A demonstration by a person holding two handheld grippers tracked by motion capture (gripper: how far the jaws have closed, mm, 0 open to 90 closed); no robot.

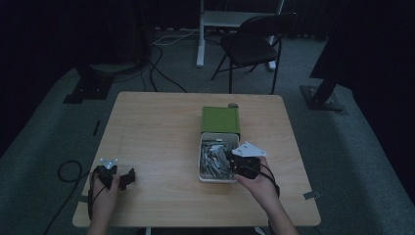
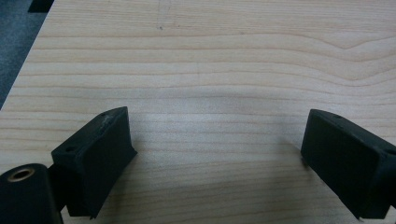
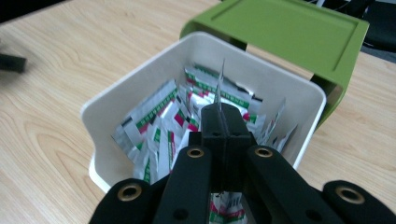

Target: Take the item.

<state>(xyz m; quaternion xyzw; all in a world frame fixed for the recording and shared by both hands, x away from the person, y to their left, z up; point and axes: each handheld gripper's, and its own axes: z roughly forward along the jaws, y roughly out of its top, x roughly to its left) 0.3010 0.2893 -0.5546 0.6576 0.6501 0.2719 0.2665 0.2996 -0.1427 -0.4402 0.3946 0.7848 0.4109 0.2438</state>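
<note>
Left gripper (image 1: 128,178) sits at the table's (image 1: 156,132) near left edge, jaws spread wide with bare wood between them, holding nothing. Looks parked.

Right gripper (image 3: 222,122) is over the near end of the white box (image 3: 109,100), jaws clenched on a thin sachet (image 3: 219,91) held edge-on, its strip sticking up past the tips. In the high view that gripper (image 1: 235,164) is at the box's right side, the hand (image 1: 259,186) behind it.

The box is full of sachets (image 3: 161,123): silvery foil with green and red print, loosely stacked, many standing on edge or leaning. Printed text is too small to read.

Handling, my read:
- Very light, load on the jaws is negligible.
- Foil film is slick and floppy; a sachet will bend and swing if held by a corner.
- Best hold is on a sealed edge, flat faces against the pads, as it seems to be now.
- Risk: neighbours drag along since they're packed touching. Lift straight up, slowly.
- Hard squeeze on the filled middle might burst or crease it; can't tell the contents.

Behind the box, touching its far end, is the green lid (image 3: 299,35), or sleeve, open side toward the box. A small dark object (image 1: 233,105) lies just beyond it near the far table edge; can't identify it. Past the table: chair (image 1: 252,44), cables (image 1: 161,58) on the floor.
</note>
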